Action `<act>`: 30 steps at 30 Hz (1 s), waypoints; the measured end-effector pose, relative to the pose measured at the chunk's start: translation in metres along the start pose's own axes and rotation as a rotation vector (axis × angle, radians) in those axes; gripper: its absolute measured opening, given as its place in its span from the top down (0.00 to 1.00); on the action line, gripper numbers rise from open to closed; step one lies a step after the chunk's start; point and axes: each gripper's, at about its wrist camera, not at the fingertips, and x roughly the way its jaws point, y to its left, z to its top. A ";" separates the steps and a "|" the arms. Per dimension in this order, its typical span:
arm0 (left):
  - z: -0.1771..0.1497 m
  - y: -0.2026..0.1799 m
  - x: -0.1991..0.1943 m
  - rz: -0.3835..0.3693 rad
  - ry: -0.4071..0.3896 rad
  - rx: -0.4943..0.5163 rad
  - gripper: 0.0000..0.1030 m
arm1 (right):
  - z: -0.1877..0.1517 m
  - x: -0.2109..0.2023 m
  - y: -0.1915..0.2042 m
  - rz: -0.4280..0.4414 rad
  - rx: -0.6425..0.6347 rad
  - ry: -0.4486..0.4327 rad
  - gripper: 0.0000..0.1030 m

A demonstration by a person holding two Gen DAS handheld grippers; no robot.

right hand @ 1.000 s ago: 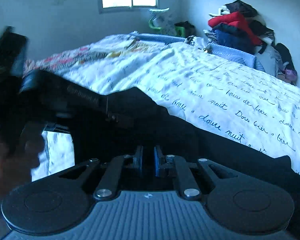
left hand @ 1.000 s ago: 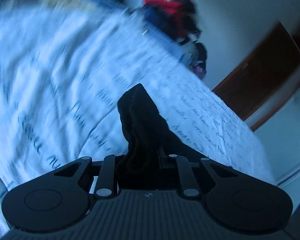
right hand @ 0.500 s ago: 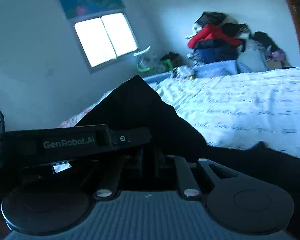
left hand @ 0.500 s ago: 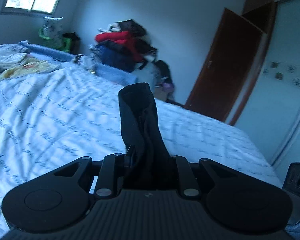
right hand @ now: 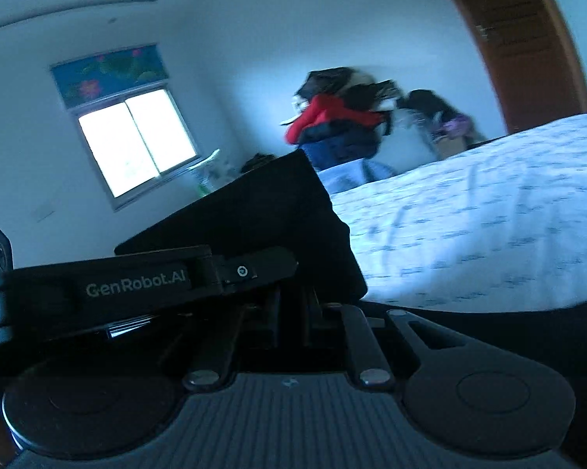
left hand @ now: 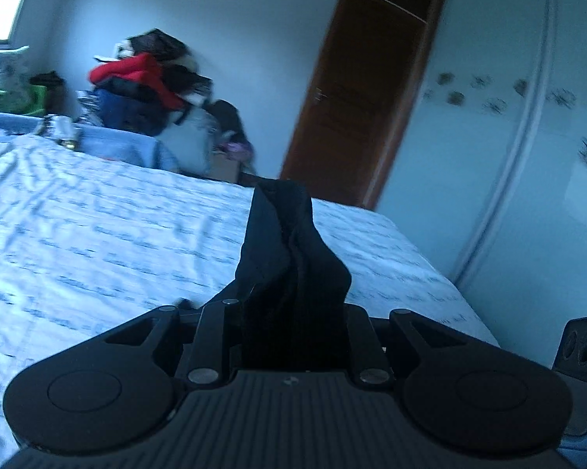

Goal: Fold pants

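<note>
We have both claws, left claw (left hand: 293, 312) and right claw (right hand: 293, 312), clamped on the black pants (left hand: 289, 258), lifted over the bed (left hand: 98, 242); no finished fold visible yet.

I see a bed (left hand: 98, 234) under a white script-printed cover, a clothes pile (left hand: 145, 90) against the pale wall, a brown door (left hand: 355, 93), and a bright window (right hand: 137, 140).
</note>
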 end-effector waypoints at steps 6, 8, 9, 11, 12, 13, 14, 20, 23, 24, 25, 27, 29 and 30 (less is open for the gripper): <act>-0.019 -0.035 0.033 -0.057 0.068 0.046 0.77 | -0.004 -0.018 -0.040 -0.092 0.049 -0.006 0.89; -0.026 -0.042 0.045 -0.072 0.094 0.055 0.77 | -0.007 -0.022 -0.052 -0.120 0.072 -0.005 0.89; -0.030 -0.047 0.051 -0.079 0.107 0.059 0.77 | -0.008 -0.024 -0.059 -0.132 0.083 -0.005 0.89; -0.037 -0.056 0.061 -0.088 0.132 0.067 0.77 | -0.012 -0.028 -0.073 -0.150 0.104 -0.003 0.89; -0.040 -0.060 0.067 -0.091 0.145 0.072 0.77 | -0.014 -0.030 -0.078 -0.158 0.115 0.000 0.89; -0.043 -0.062 0.072 -0.093 0.158 0.073 0.77 | -0.016 -0.031 -0.084 -0.167 0.126 0.004 0.89; -0.047 -0.065 0.077 -0.093 0.170 0.074 0.77 | -0.019 -0.033 -0.091 -0.174 0.136 0.007 0.89; -0.062 -0.077 0.094 -0.096 0.206 0.112 0.76 | -0.031 -0.043 -0.113 -0.205 0.167 0.026 0.89; -0.069 -0.083 0.102 -0.097 0.225 0.126 0.76 | -0.036 -0.045 -0.120 -0.219 0.177 0.046 0.89; -0.073 -0.087 0.102 -0.094 0.229 0.127 0.76 | -0.037 -0.045 -0.123 -0.221 0.184 0.049 0.89; -0.074 -0.088 0.104 -0.093 0.231 0.129 0.76 | -0.037 -0.046 -0.125 -0.222 0.191 0.050 0.89; -0.076 -0.090 0.107 -0.090 0.233 0.134 0.75 | -0.039 -0.047 -0.130 -0.218 0.212 0.050 0.89; -0.077 -0.092 0.109 -0.090 0.236 0.135 0.75 | -0.040 -0.048 -0.133 -0.220 0.225 0.049 0.89; -0.078 -0.093 0.110 -0.090 0.237 0.134 0.75 | -0.041 -0.048 -0.134 -0.223 0.226 0.049 0.89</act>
